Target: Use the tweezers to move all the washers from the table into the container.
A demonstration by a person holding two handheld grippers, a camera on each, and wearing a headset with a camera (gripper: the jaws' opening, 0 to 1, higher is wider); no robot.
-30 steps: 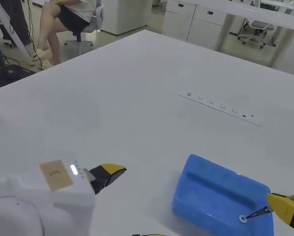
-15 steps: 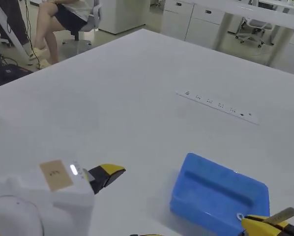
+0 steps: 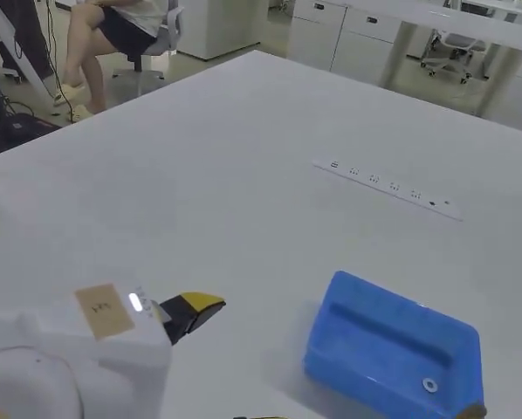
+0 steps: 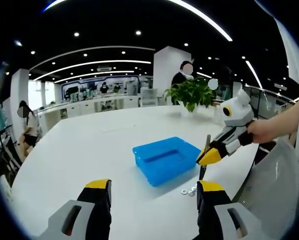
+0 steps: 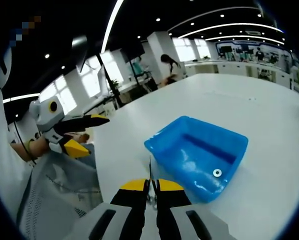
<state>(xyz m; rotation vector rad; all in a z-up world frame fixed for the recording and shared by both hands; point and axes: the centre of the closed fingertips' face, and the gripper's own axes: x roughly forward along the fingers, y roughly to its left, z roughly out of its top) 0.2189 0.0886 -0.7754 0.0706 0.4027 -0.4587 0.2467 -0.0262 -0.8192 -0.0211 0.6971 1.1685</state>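
Lying in container: one washer [image 3: 429,384], a small flat metal ring, pale and shiny, rests on the floor near the corner closest to the person.
Change of washer: one second ago it hung at the tips of the tweezers [image 5: 150,172] over this same corner; now it lies free and nothing touches it.
Holder: the container [image 3: 392,345] is a blue plastic tray, rectangular with rounded corners and low sloping walls, smooth and a little glossy; it stands in the same place as before.
Outside the holder: loose washers [image 4: 183,191], at least two small rings, lie on the table [image 3: 243,175] just beside the near wall of the container.
Tool: the tweezers are thin, dark and straight, with their tips pointing down at the table beside the container.
Tool carrier: the right gripper [image 4: 210,156] has a white body and yellow-and-black jaws, pressed nearly together on the tweezers.
Change of carrier: half a second ago its yellow jaws were at the container's near corner; now it has drawn back toward the person.
Other hand: the left gripper [image 4: 154,186] has its jaws wide apart and holds nothing; it is over the table beside the container, as before.
Surface: the table is white, matte and smooth.
Farther: a long white power strip [image 3: 388,189] lies flat, well beyond the container.
Background: a person [image 3: 113,26] sits on a chair; a leafy green plant [image 4: 189,92] is at the far side.
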